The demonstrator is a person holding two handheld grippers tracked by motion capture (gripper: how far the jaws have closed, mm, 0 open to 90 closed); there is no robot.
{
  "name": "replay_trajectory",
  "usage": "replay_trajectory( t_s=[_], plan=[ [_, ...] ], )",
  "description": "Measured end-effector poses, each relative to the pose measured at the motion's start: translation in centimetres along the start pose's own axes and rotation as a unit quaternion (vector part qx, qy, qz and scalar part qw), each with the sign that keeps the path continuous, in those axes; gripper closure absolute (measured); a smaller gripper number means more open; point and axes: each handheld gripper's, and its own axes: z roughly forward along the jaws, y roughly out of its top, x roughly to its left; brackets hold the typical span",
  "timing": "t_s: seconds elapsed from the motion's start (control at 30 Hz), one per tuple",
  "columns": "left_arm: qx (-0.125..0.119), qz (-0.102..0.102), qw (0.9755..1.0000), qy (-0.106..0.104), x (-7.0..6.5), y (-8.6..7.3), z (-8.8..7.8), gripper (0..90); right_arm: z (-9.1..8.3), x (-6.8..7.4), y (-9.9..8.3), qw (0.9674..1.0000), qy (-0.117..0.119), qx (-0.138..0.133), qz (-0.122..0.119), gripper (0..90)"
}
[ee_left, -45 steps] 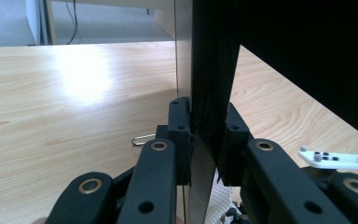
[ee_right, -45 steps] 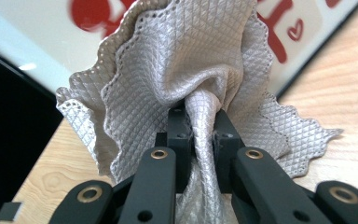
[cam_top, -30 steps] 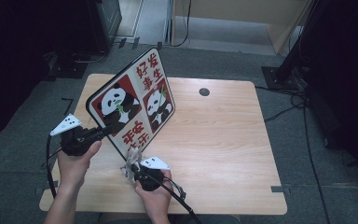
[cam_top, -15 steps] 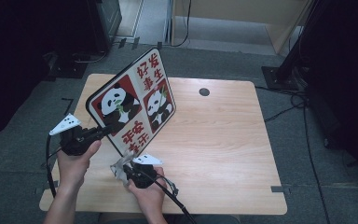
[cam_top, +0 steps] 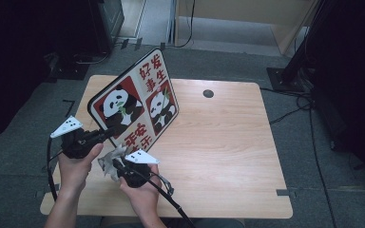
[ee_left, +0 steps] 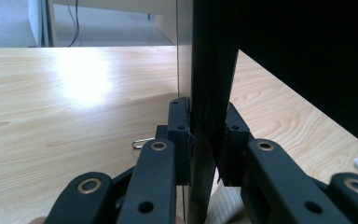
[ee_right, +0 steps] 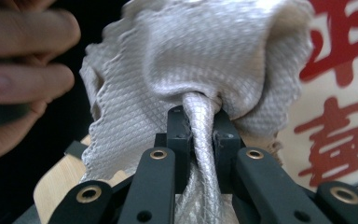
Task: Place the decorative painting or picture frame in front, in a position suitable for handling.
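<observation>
A: Right gripper (cam_top: pixel 116 166), state?
B: Clenched on a grey cloth (ee_right: pixel 191 79). Jaws pinch a twisted neck of it and the rest bunches above the tips. High view: it's near the table's (cam_top: pixel 228 142) front edge, cloth (cam_top: pixel 110 159) touching or just off the board's low corner, can't tell which.
A: Left gripper (cam_top: pixel 105 134)?
B: Clamped on the board (cam_top: pixel 135 104) edge. Left gripper view shows both pads pressed on the dark rim (ee_left: pixel 209 93), no gap.
A: Board position?
B: Held tilted above the table's left half, lower left edge at the left gripper, printed face toward the camera. Pandas and red characters on it.
A: Anything beyond?
B: Small wire clip (ee_left: pixel 142 142) lying on the wood just past the left jaws. Far side of the table, a dark round hole (cam_top: pixel 208 93), well apart from the board.
</observation>
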Motion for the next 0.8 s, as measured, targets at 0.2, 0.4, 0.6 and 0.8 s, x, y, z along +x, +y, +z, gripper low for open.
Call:
replay_trajectory(
  t_s=[0.2,0.4,0.6,0.8],
  plan=[
    [0.0,0.0,1.0,0.0,0.0,0.0,0.0,79.6,0.7,-1.5,-2.6,0.9986,-0.018,0.041,0.027,81.3],
    [0.0,0.0,1.0,-0.001,-0.1,0.0,0.0,79.8,1.1,-1.7,-2.8,0.9975,-0.029,0.053,0.037,81.2],
    [0.002,0.002,1.0,-0.001,-0.1,0.0,0.0,79.8,0.6,0.2,0.1,0.9999,-0.015,0.002,0.009,81.1],
    [0.003,0.001,1.0,-0.002,0.0,0.0,0.0,79.9,0.4,1.1,1.9,0.9994,-0.007,-0.034,0.001,81.0]
  ],
)
